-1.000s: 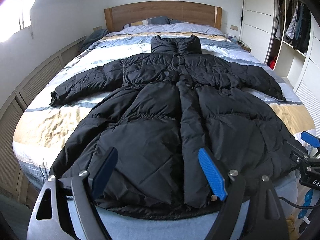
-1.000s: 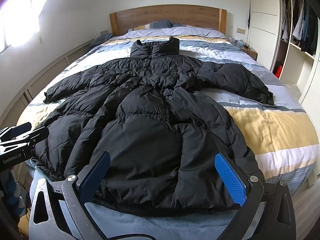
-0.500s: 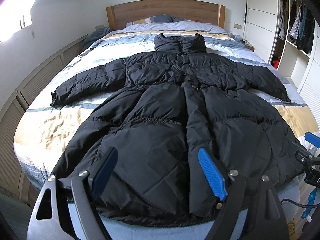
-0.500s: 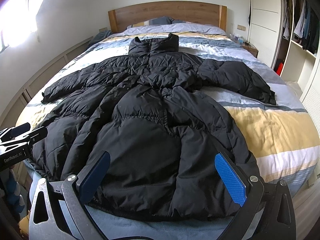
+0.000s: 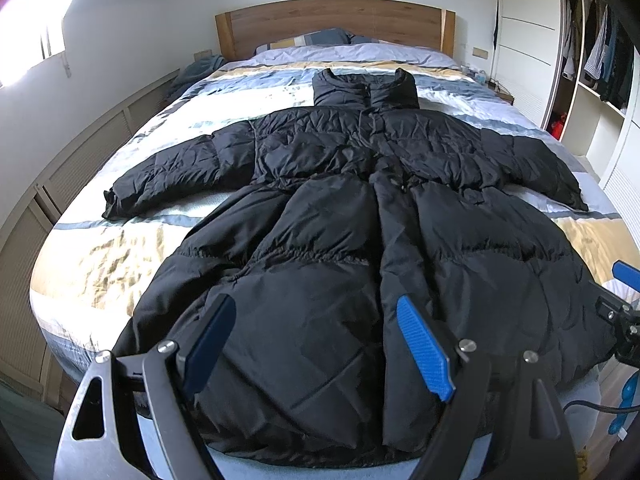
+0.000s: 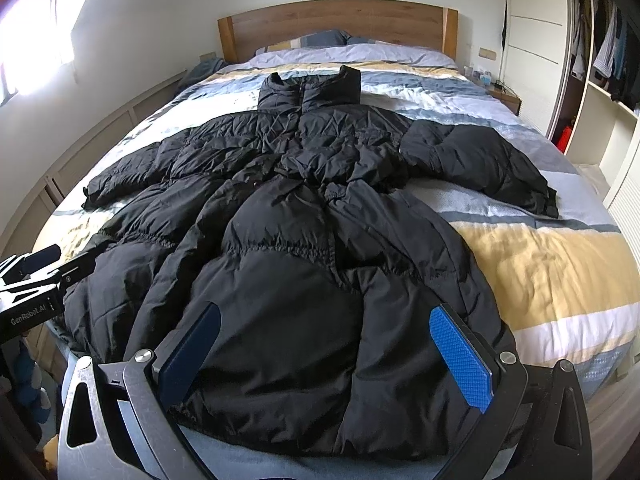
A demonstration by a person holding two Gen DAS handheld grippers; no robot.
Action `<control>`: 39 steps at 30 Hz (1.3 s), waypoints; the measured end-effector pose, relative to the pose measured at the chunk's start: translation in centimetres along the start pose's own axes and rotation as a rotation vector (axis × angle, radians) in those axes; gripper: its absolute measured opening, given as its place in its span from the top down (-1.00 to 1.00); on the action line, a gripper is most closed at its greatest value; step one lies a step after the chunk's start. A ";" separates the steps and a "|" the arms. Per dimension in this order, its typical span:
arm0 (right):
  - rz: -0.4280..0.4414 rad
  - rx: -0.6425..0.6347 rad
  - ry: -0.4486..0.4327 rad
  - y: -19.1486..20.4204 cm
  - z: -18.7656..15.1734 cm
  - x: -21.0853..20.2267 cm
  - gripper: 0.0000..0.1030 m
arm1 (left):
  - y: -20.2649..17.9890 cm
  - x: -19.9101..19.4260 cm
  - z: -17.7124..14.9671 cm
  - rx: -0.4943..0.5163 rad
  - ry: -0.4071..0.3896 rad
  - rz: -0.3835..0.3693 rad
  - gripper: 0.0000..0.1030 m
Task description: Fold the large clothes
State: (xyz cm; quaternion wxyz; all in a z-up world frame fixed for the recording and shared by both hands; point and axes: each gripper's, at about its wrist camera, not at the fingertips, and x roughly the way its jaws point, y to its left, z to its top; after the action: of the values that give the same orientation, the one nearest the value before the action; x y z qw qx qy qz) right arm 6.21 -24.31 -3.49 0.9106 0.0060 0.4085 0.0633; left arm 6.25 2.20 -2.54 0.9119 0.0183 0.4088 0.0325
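Observation:
A long black puffer coat point(image 5: 344, 240) point(image 6: 304, 240) lies flat and front-up on the bed, collar toward the headboard, both sleeves spread out sideways, hem at the foot edge. My left gripper point(image 5: 316, 344) hovers open above the left half of the hem, nothing between its blue pads. My right gripper point(image 6: 324, 344) hangs open over the right half of the hem, also empty. Each gripper shows at the edge of the other's view: the right gripper point(image 5: 624, 304) and the left gripper point(image 6: 36, 284).
The bed point(image 6: 552, 264) has a striped blue, white and yellow cover and a wooden headboard point(image 5: 336, 24). An open wardrobe point(image 5: 600, 60) with hanging clothes stands on the right. Panelled cabinets point(image 5: 60, 184) run along the left wall. A nightstand point(image 6: 504, 94) sits beside the headboard.
Both wrist views have shifted slightly, so the coat's collar sits a little lower and more to the right in each. The coat itself lies unmoved, and both grippers stay open.

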 end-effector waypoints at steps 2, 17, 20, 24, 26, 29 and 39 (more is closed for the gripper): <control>0.003 -0.003 -0.001 0.0 0.4 0.1 -0.99 | 0.0 0.1 0.3 0.002 0.000 0.003 -0.60; 0.034 0.187 -0.137 -6.6 10.4 0.2 -0.99 | 4.3 0.1 8.6 -0.057 -0.139 0.047 -0.60; 0.035 0.320 -0.142 -11.0 12.2 2.6 -0.99 | 5.1 0.6 10.4 -0.055 -0.135 0.031 -0.60; 0.012 0.477 -0.108 -17.1 12.3 7.2 -0.99 | 6.4 2.6 12.4 -0.087 -0.088 -0.005 -0.60; 0.011 0.569 -0.097 -20.2 11.4 9.6 -0.99 | 6.8 3.7 12.8 -0.105 -0.067 0.007 -0.60; 0.047 0.724 -0.090 -25.0 9.3 13.0 -0.99 | 7.5 5.2 13.1 -0.137 -0.032 0.028 -0.60; 0.174 1.022 -0.110 -34.1 5.3 21.7 -0.99 | 7.5 10.0 14.1 -0.186 0.086 0.073 -0.60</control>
State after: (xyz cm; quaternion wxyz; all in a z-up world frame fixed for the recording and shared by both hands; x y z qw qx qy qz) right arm 28.16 -55.26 -18.23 0.8029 0.4871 0.3367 -0.0692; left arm 23.11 10.32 -0.13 0.8894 -0.0528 0.4419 0.1041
